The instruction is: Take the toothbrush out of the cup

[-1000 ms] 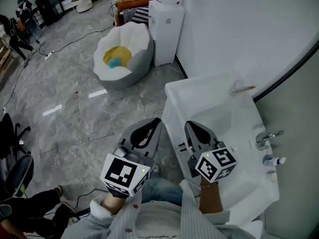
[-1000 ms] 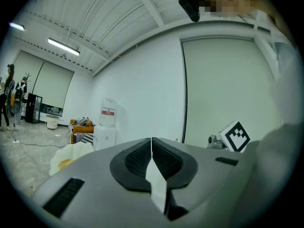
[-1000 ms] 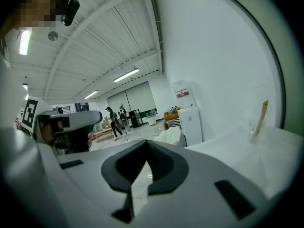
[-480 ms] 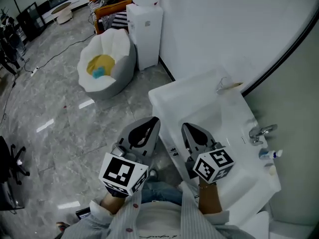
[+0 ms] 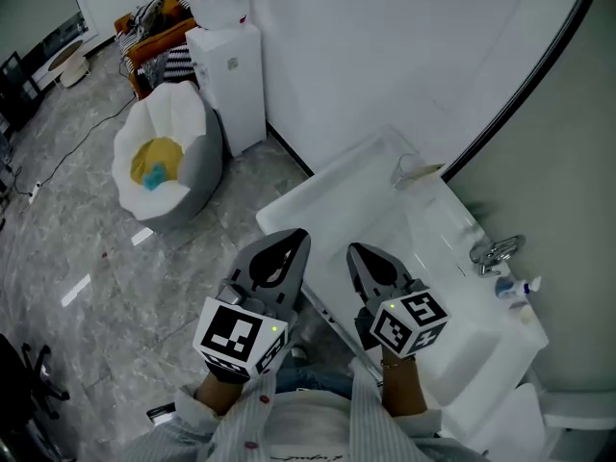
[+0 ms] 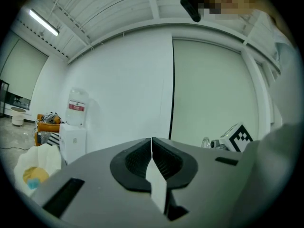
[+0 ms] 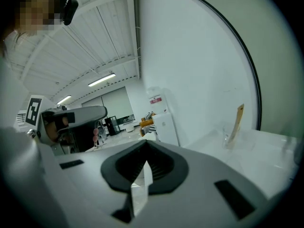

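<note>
While both grippers hang side by side at the near edge of the white washbasin (image 5: 322,192), neither has hold of anything. The left gripper (image 5: 298,236) has its jaws pressed together tip to tip with nothing between them, and the right gripper (image 5: 354,249) is closed the same way — empty too. The clear cup (image 5: 406,173) stands at the far end of the washbasin, close to the wall and well apart from both grippers. The toothbrush (image 5: 429,169) is in it, its tan handle leaning out over the rim. In the right gripper view the cup (image 7: 228,137) sits ahead and to the right of the closed jaws, with the toothbrush (image 7: 237,120) rising from it. A faucet (image 5: 496,251) stands at the basin's right side. On the floor to the left are a water dispenser (image 5: 231,75) and a grey beanbag (image 5: 197,176).
</note>
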